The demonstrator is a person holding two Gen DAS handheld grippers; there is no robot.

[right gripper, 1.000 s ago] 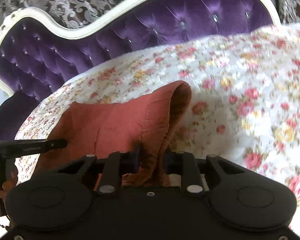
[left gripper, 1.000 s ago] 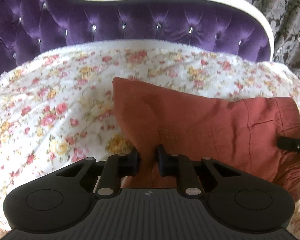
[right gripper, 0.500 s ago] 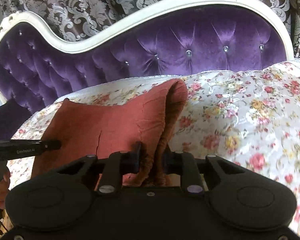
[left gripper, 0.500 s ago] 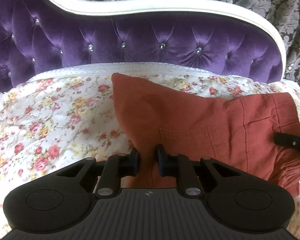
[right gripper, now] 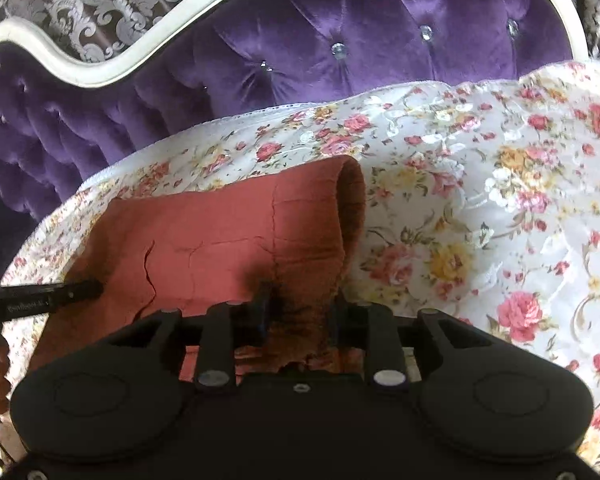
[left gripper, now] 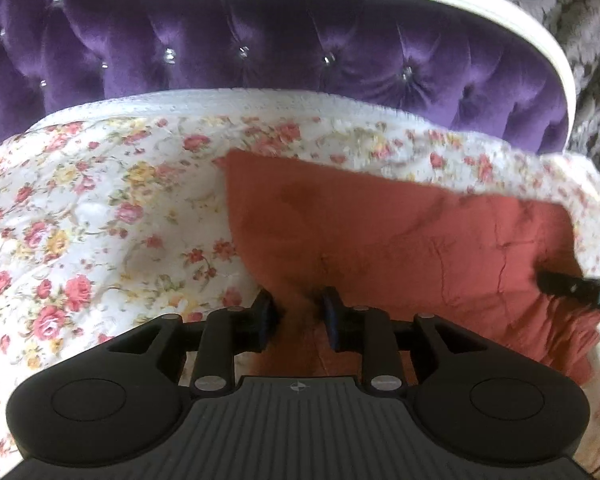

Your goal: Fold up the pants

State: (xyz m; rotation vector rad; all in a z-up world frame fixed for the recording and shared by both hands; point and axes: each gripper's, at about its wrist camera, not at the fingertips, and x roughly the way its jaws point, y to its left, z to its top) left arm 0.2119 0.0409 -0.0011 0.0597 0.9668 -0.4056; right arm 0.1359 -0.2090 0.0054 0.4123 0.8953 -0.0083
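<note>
— Where are the pants (left gripper: 380, 240)?
— Folded on the floral cover (left gripper: 100, 208). My left claw (left gripper: 298, 312) and right claw (right gripper: 300, 312) have just been widening around bunched edges; whether they still grip, I can't tell.

One pair of rust-red pants (left gripper: 400, 240) is lying on one floral bedspread (left gripper: 100, 200), with two grippers (left gripper: 296, 316) (right gripper: 300, 312) working before one purple tufted headboard (left gripper: 260, 48).
</note>
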